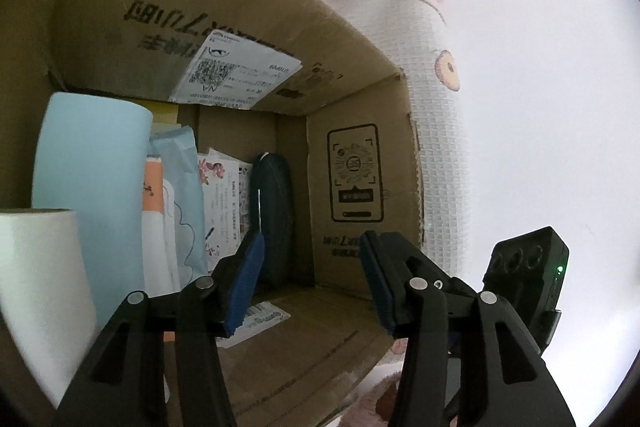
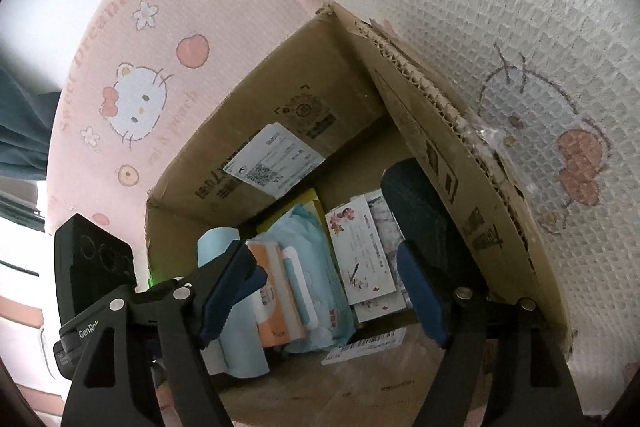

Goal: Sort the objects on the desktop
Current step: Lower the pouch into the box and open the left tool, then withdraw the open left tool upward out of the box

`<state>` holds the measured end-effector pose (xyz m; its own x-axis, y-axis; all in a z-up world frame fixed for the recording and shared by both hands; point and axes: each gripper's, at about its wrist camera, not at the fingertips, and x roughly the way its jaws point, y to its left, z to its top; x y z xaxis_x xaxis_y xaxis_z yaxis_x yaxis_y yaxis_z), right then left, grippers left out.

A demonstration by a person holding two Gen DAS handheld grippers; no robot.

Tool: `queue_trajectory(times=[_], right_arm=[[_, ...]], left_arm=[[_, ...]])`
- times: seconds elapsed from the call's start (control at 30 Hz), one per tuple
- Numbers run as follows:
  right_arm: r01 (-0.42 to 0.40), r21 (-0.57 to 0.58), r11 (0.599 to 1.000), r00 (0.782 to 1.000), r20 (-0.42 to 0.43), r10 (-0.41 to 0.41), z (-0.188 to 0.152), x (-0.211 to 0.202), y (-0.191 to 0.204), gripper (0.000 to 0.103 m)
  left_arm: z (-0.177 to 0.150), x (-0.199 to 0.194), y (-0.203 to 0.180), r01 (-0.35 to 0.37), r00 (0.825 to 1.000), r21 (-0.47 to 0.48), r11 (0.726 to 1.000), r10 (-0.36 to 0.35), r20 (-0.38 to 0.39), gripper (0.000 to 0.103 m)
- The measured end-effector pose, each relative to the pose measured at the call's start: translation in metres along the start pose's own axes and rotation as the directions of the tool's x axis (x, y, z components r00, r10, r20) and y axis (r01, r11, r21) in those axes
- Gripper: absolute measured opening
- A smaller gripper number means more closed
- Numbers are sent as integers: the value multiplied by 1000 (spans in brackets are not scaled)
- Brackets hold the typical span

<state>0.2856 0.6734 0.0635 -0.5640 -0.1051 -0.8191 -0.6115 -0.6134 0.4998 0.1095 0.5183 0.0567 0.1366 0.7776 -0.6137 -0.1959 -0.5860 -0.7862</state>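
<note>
So the cardboard box (image 2: 256,131) is pretty beat up, brown corrugated with a torn rim, a white shipping label (image 2: 276,163) stuck on the inside wall around 12 o'clock and printed markings on the side panels. It sits on a pink cartoon-cat blanket (image 2: 132,75). Stuff stands packed in rows inside: a pale blue roll (image 1: 90,163) at 9 o'clock in the left wrist view, an orange-and-white pack (image 2: 276,299), a light blue pouch (image 2: 308,251), a floral card (image 2: 360,251) and a dark blue case (image 1: 272,219) toward the right wall. Both tools tilt down into the box. Left gripper (image 1: 316,283) has its blue pads spread wide, nothing between them. Right gripper (image 2: 324,291), same deal, wide and empty, hanging over the packs.
</note>
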Motion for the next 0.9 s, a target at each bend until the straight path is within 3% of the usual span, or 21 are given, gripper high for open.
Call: queue_trajectory(times=[0.33, 0.7, 0.83, 0.9], right_arm=[[63, -58, 996, 997, 47, -61, -23, -33, 29, 77], [88, -142, 986, 995, 53, -81, -49, -48, 65, 77], [117, -174, 978, 992, 56, -109, -57, -51, 77, 78], [133, -183, 974, 990, 60, -124, -61, -55, 82, 78]], left_arm=[[-12, -33, -21, -33, 999, 156, 987, 27, 42, 59], [-34, -76, -25, -199, 975, 323, 925, 155, 157, 68], [-42, -83, -27, -276, 958, 386, 880, 220, 182, 68], [-49, -87, -33, -356, 932, 446, 821, 277, 234, 68]])
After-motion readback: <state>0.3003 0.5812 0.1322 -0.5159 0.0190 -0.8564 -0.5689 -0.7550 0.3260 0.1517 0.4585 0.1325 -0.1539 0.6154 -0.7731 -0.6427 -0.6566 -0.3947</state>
